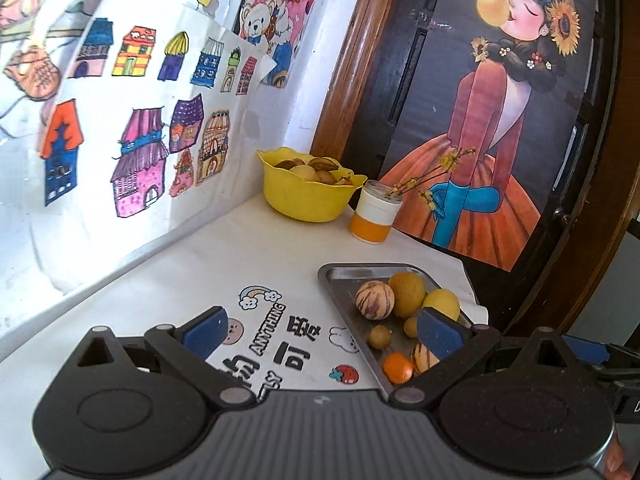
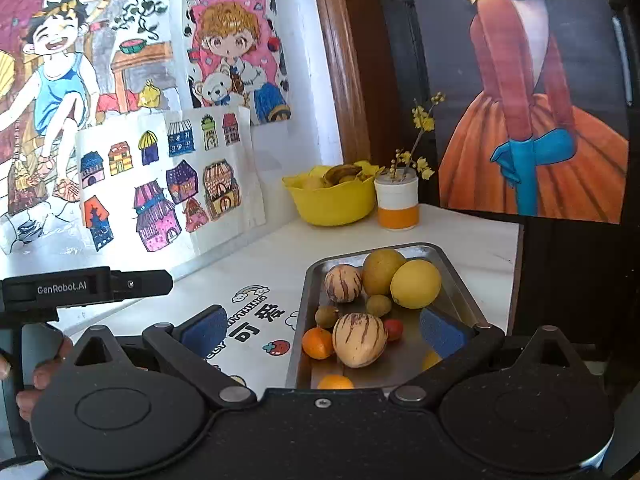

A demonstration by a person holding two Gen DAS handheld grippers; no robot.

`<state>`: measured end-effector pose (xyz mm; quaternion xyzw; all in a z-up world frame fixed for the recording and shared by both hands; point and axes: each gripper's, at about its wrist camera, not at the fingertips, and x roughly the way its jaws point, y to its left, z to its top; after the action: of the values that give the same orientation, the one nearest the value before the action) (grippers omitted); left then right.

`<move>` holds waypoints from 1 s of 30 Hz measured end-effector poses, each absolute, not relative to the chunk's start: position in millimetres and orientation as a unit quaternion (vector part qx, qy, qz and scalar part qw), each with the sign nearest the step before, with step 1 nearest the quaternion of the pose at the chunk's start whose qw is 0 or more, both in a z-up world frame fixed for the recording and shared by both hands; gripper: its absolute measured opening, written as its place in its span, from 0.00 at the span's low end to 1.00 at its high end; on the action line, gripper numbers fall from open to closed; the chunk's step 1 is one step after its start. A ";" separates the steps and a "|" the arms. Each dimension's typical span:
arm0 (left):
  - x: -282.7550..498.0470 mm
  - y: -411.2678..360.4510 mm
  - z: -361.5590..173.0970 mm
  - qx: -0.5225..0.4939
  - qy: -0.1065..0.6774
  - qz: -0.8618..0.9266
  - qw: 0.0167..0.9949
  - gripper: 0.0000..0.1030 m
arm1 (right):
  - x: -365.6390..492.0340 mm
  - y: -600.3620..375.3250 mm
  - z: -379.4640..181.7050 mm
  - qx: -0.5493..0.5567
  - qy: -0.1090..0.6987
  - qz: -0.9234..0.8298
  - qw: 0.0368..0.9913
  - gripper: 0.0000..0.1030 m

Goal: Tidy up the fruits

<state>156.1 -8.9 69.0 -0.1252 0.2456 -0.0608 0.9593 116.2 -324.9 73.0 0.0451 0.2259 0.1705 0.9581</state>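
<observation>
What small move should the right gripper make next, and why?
Probably ease the right gripper forward and down over the striped melon in the metal tray: its jaws are open and empty, that fruit lies nearest between them, and the yellow bowl already holds fruit.

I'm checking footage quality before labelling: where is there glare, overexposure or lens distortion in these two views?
Left wrist view: the white wall with house drawings is blown out at lower left, and straight edges bow from fisheye curvature. Right wrist view: exposure is more even, the metal tray shows soft reflections, the dark doorway poster curves toward the edge. Fruit is sharp in both.
</observation>
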 end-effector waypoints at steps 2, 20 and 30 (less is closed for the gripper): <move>145.4 -10.8 67.5 -0.118 0.239 -0.057 0.962 0.99 | 103.3 -322.7 68.0 0.045 0.218 0.163 0.961 0.99; 59.5 -8.6 33.6 -0.043 0.187 -0.001 0.981 1.00 | 30.8 -291.5 20.8 0.006 0.175 0.093 0.980 0.99; 38.4 6.4 13.2 -0.041 0.191 0.009 0.981 1.00 | 15.5 -278.8 4.6 -0.001 0.158 0.075 0.985 0.99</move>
<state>38.4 6.4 13.2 -0.0407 0.1908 0.0092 0.9807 15.5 -278.8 4.6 -0.0014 0.1584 0.0749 0.9845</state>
